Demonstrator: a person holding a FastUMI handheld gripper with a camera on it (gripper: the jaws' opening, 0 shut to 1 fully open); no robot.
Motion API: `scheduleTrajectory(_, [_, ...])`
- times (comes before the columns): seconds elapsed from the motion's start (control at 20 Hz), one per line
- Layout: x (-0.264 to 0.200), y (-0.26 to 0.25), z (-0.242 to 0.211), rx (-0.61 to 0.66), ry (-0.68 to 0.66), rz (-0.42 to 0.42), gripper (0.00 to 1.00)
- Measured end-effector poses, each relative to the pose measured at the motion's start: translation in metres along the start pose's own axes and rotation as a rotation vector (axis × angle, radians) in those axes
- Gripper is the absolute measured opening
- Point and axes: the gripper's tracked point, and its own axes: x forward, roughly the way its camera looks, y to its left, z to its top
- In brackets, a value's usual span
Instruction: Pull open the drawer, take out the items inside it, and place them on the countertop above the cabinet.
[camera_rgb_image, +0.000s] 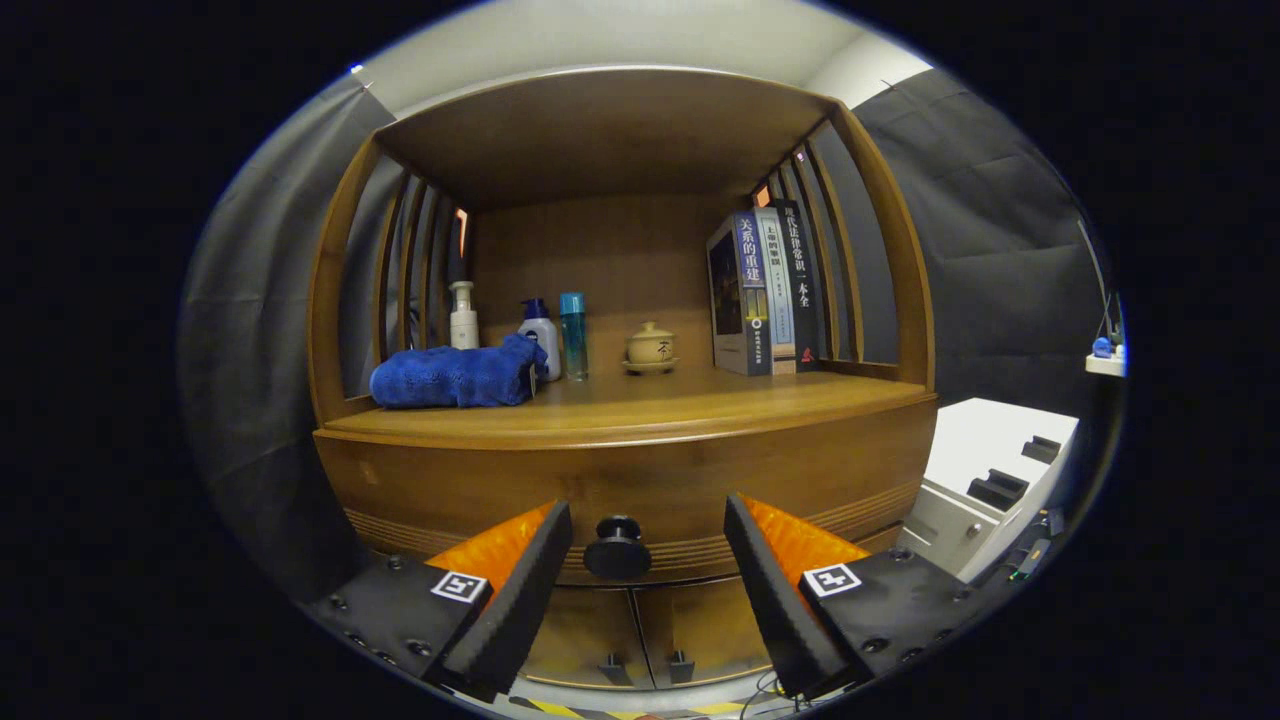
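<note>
drawer knob: small round black knob (617, 546) on the wooden drawer front (640, 490), between the fingers, untouched
handling: rigid, likely smooth, small; pinch it from both sides, pull straight out; wooden drawer may drag
hand-held gripper (648, 560): wide open, holding nothing
drawer: closed, contents hidden
tabletop (640, 398): wooden cabinet top above drawer, free space at front
already there: folded blue towel (455, 375), bottles (545, 335), lidded ceramic cup (650, 347), upright books (765, 290)

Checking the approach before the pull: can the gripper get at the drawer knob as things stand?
Probably yes. The gripper is open, and the drawer knob sits between its fingers, with a gap on each side and nothing in the way.
</note>
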Motion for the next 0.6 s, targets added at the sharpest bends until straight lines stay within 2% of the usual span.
scheduleTrajectory(0.15, [0.011,0.007,-0.012,-0.006,0.022,0.019,0.99])
scheduleTrajectory(0.6, [0.033,0.006,-0.027,-0.019,0.049,0.020,0.76])
